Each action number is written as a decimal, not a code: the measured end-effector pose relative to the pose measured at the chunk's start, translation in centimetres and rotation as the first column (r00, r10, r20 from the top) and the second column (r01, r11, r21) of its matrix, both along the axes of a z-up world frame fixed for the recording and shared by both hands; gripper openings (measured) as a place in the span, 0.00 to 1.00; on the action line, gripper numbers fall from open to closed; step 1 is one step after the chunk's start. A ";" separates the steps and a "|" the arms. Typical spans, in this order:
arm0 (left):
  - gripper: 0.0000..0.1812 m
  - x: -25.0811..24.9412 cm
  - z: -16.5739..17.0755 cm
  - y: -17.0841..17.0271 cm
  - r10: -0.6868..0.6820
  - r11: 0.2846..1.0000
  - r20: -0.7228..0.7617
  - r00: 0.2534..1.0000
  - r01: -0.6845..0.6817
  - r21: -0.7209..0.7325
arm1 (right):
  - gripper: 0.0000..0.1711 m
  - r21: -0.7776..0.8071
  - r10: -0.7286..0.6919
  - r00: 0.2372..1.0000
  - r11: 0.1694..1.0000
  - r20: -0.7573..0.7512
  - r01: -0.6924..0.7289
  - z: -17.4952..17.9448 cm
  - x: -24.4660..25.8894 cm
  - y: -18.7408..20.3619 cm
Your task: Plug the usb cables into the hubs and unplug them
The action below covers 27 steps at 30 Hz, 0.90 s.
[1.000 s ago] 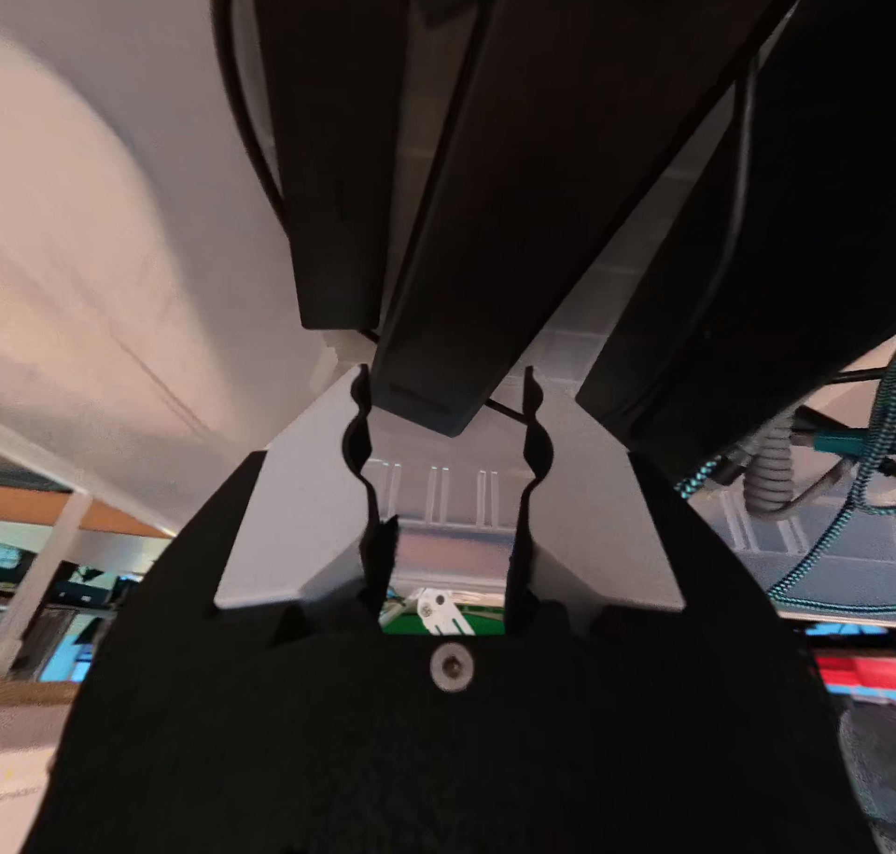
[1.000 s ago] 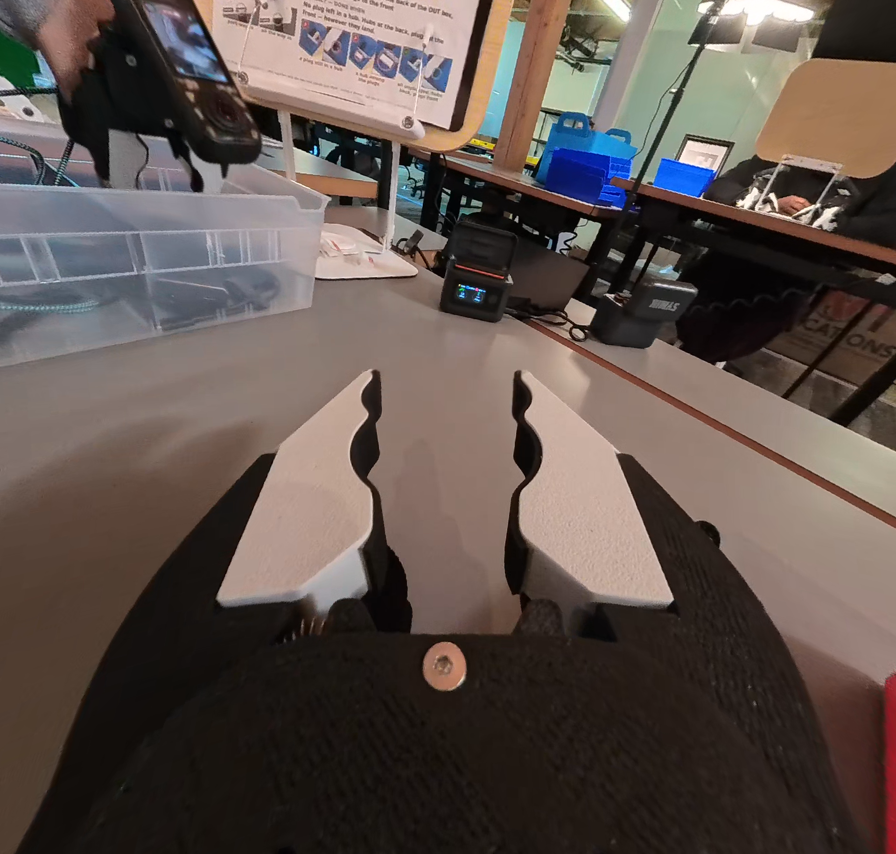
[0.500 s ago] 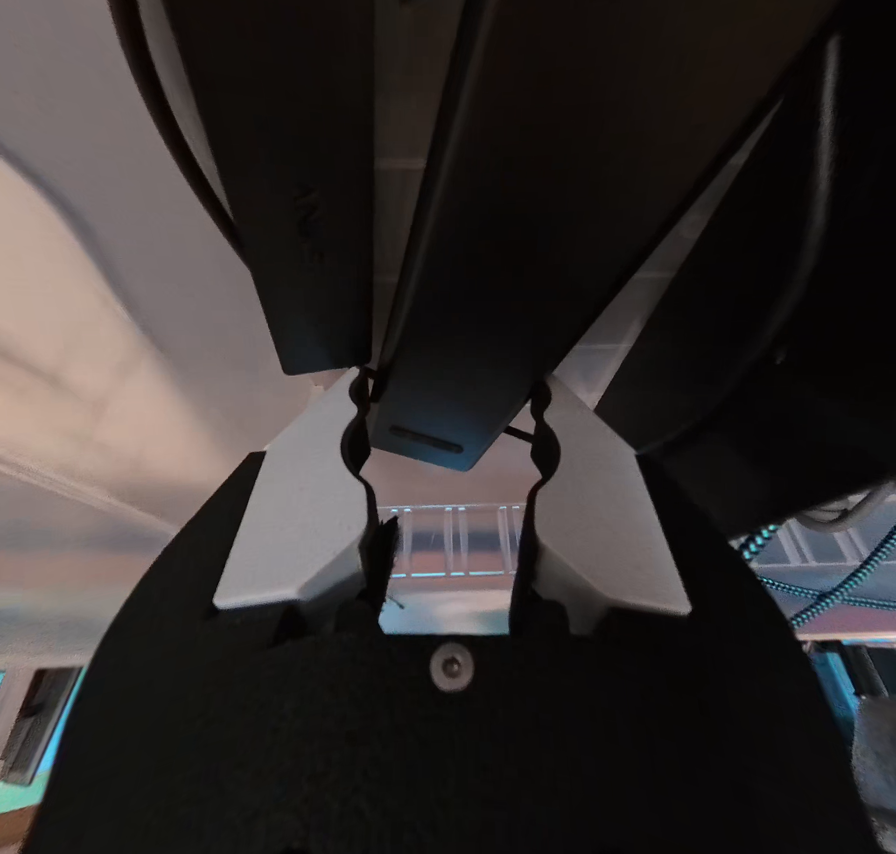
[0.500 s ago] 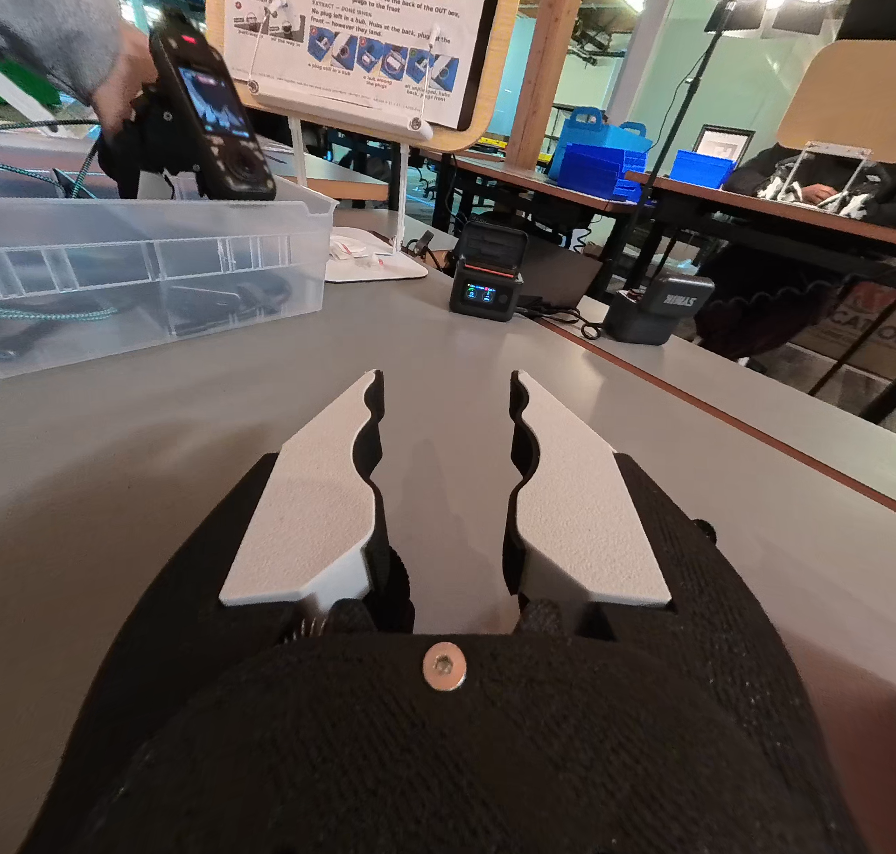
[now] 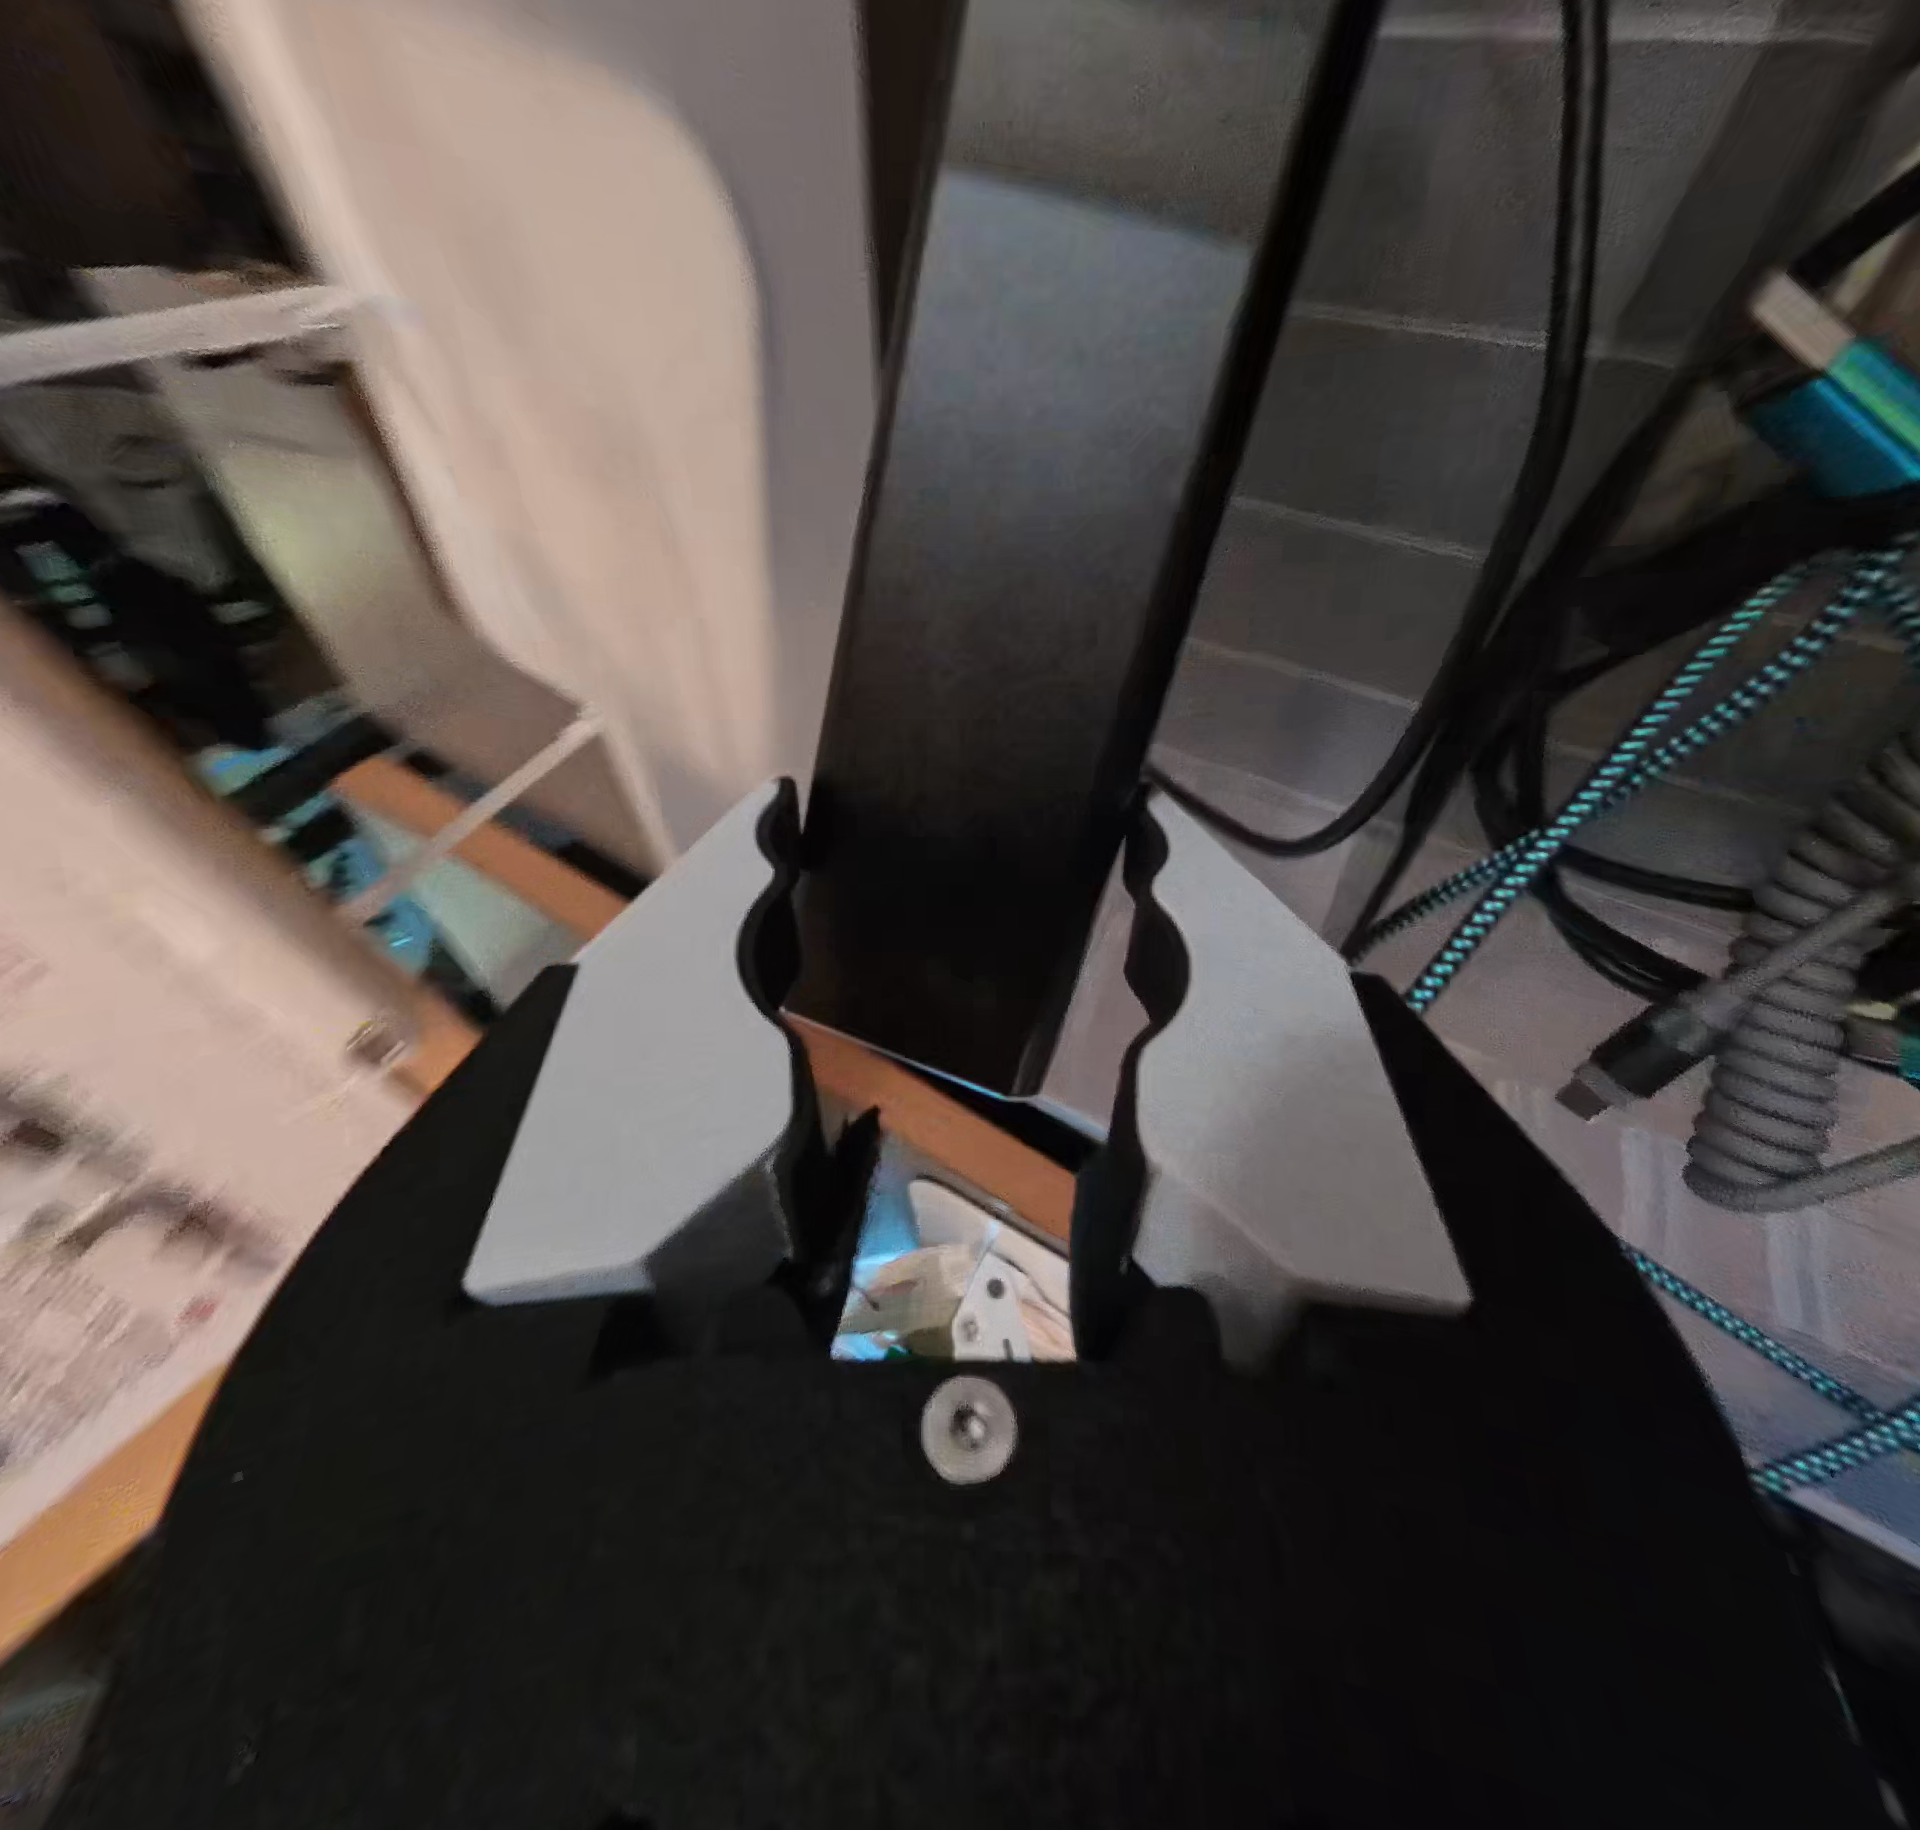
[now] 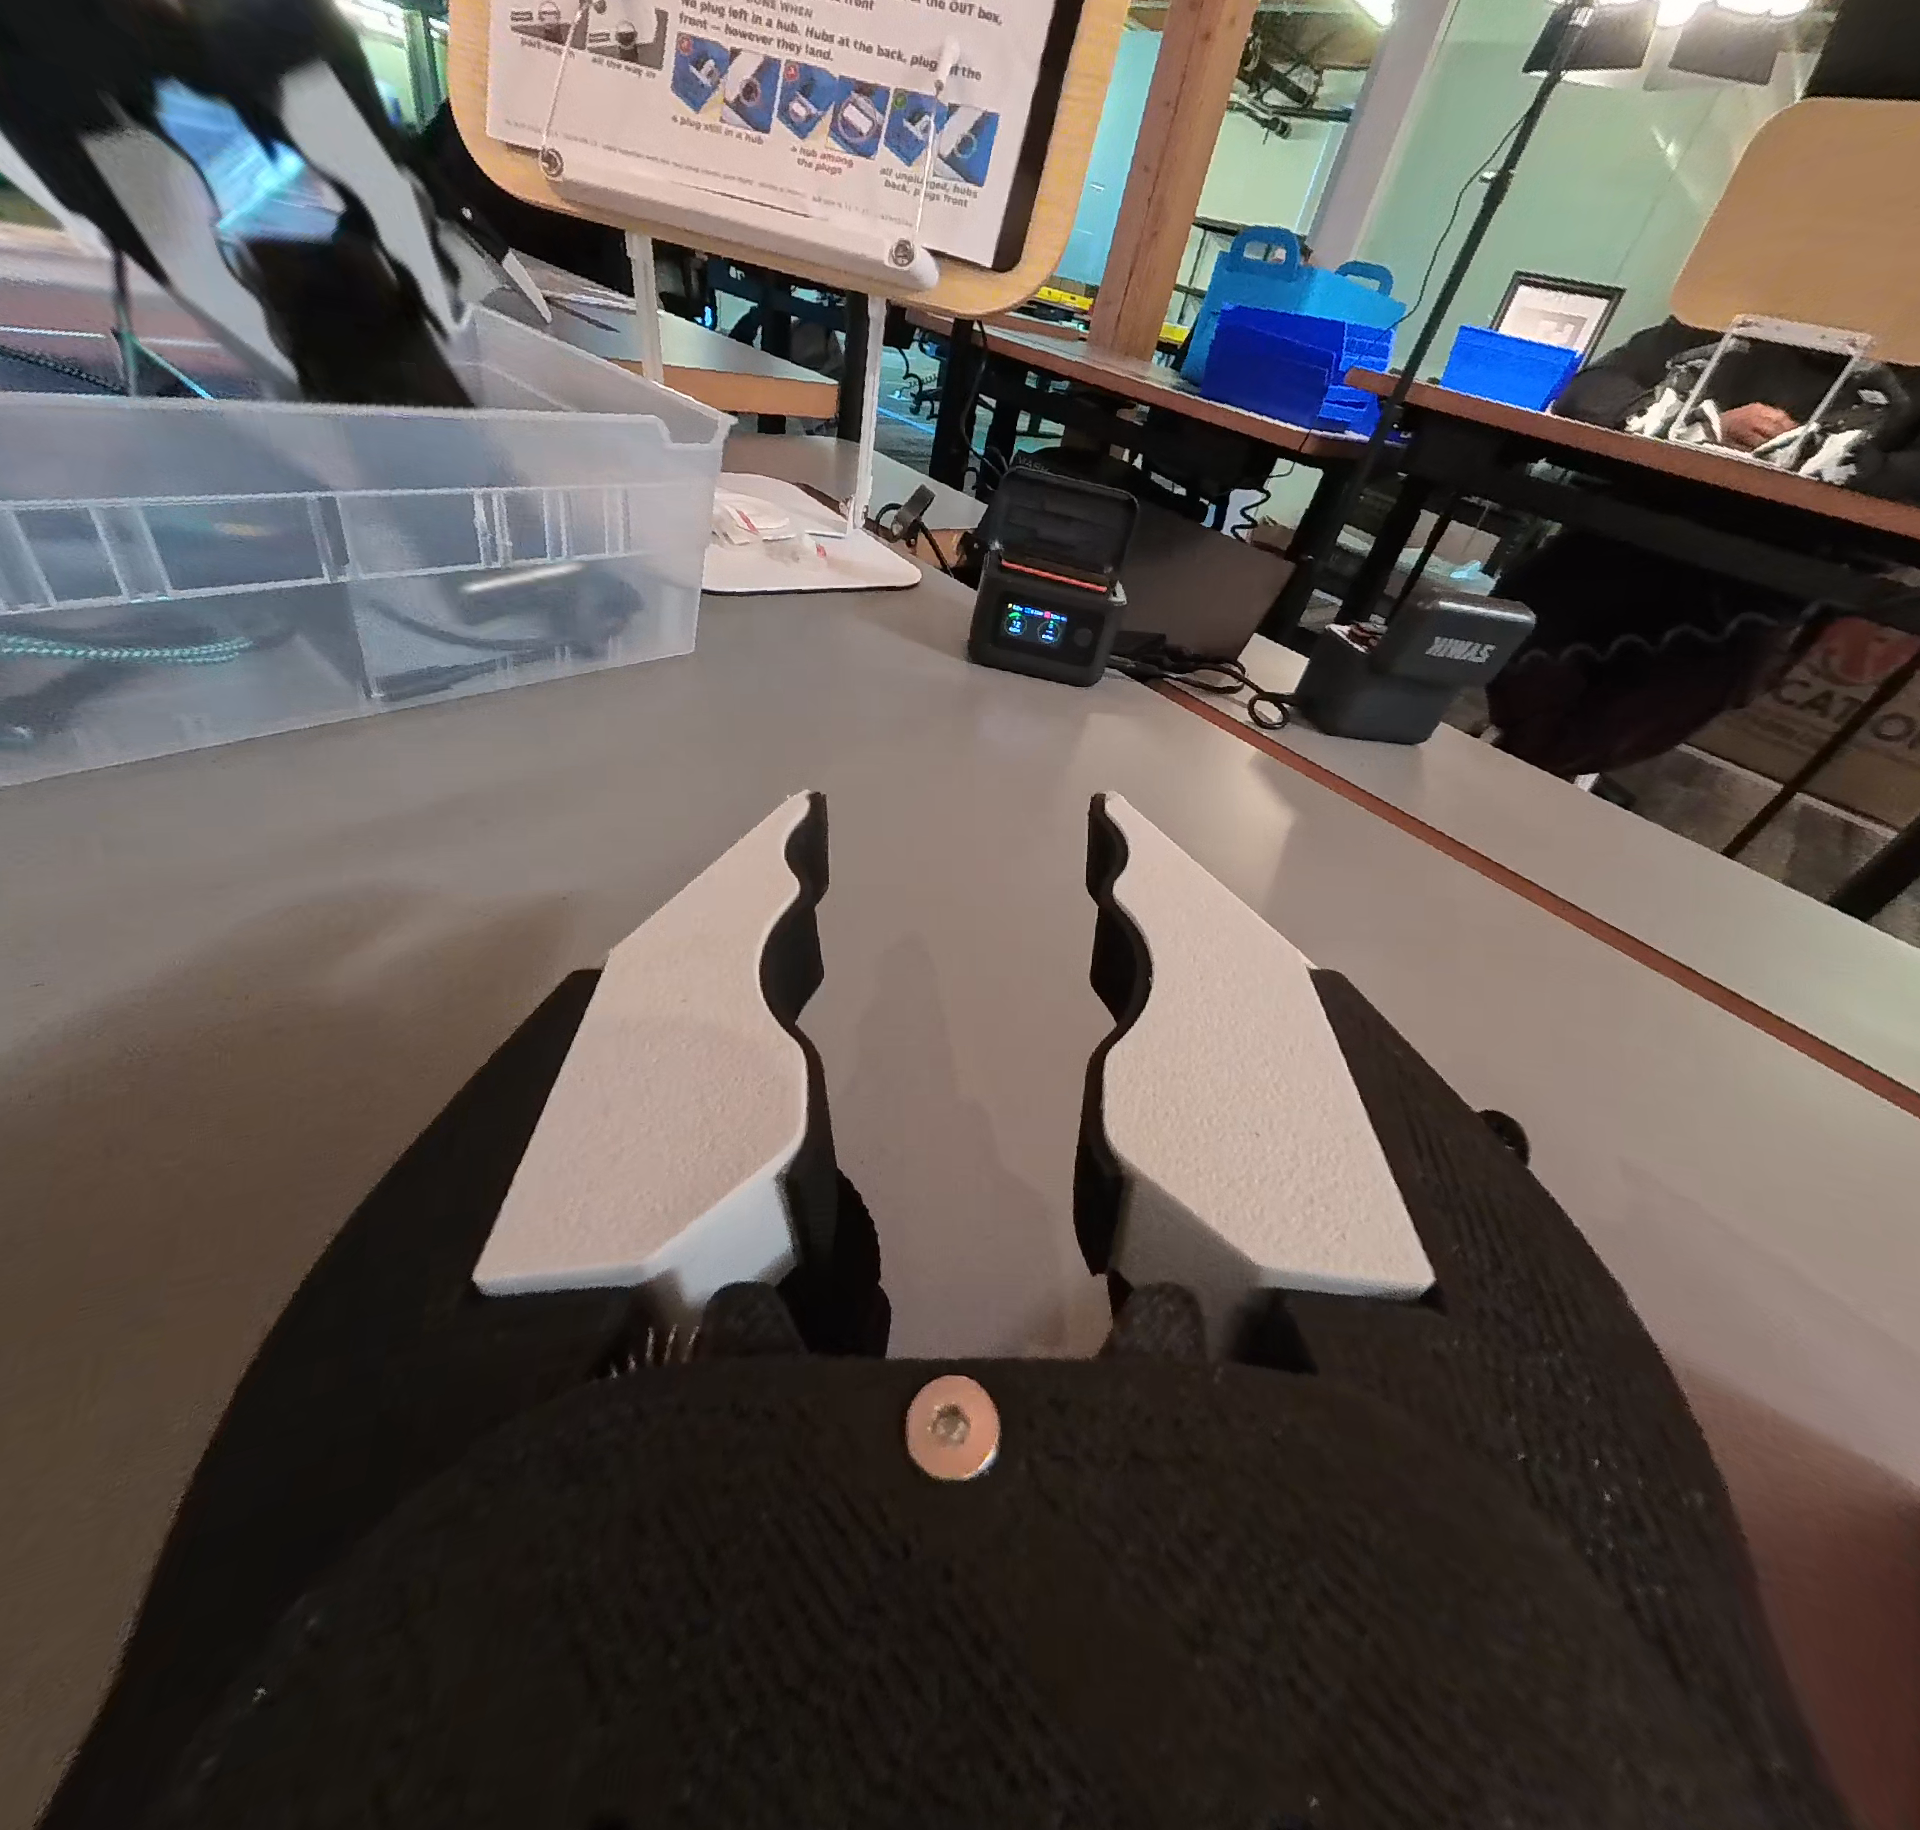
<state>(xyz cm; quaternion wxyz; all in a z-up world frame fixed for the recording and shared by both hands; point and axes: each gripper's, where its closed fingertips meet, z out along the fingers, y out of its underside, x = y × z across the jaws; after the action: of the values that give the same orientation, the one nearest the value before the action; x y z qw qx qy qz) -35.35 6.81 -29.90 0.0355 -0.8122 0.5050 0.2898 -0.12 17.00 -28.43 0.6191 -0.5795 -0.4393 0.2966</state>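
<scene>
This is a shared workshop or lab space, laid out in rows of workbenches. The long grey laminate table (image 6: 1039,741) with a brown edge strip runs toward more dark-legged tables behind, where bright blue plastic bins (image 6: 1288,346) are stacked. A printed instruction sheet on a rounded plywood board (image 6: 779,66) stands on a white stand. A clear plastic divided bin (image 6: 343,554) holds cables, and a small black charger case with a lit screen (image 6: 1044,596) sits nearby. A studio light panel on a tall stand (image 6: 1662,4), bare timber posts (image 6: 1174,118) and exposed ceiling fittings complete it. A person in dark clothing (image 6: 1745,419) sits at a far bench.
</scene>
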 end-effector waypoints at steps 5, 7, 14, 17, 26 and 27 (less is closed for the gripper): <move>0.30 1.7 6.1 -0.2 -0.047 0.967 -0.082 0.995 0.066 0.247 | 0.29 -0.001 0.019 1.000 1.000 0.001 -0.019 0.0 -0.3 -0.5; 0.13 2.7 7.5 -0.3 -0.118 0.943 -0.172 0.978 0.165 0.289 | 0.29 0.004 0.019 1.000 1.000 0.005 -0.019 0.0 -0.4 -0.6; 0.00 2.7 5.6 -0.8 -0.103 0.944 -0.135 0.985 0.140 0.300 | 0.29 -0.002 0.026 1.000 1.000 0.009 -0.026 -0.1 -0.4 -0.8; 0.00 2.8 5.0 -1.0 0.006 0.957 0.059 0.998 -0.023 0.288 | 0.29 -0.003 0.028 1.000 1.000 0.011 -0.028 -0.1 -0.5 -0.8; 0.20 1.2 2.2 -1.4 0.368 0.903 0.442 0.818 -0.429 0.043 | 0.29 -0.009 0.040 0.999 0.999 0.026 -0.040 -0.4 -0.6 -1.1; 0.25 1.4 1.5 -1.4 0.401 0.893 0.452 0.797 -0.450 0.000 | 0.29 -0.010 0.041 0.999 0.999 0.027 -0.041 -0.4 -0.7 -1.1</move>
<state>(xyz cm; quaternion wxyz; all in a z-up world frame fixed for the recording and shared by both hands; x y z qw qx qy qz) -33.96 5.37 -28.37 0.1261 -0.9458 0.2716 0.1258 -0.77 15.91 -28.80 0.6041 -0.5773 -0.4582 0.3032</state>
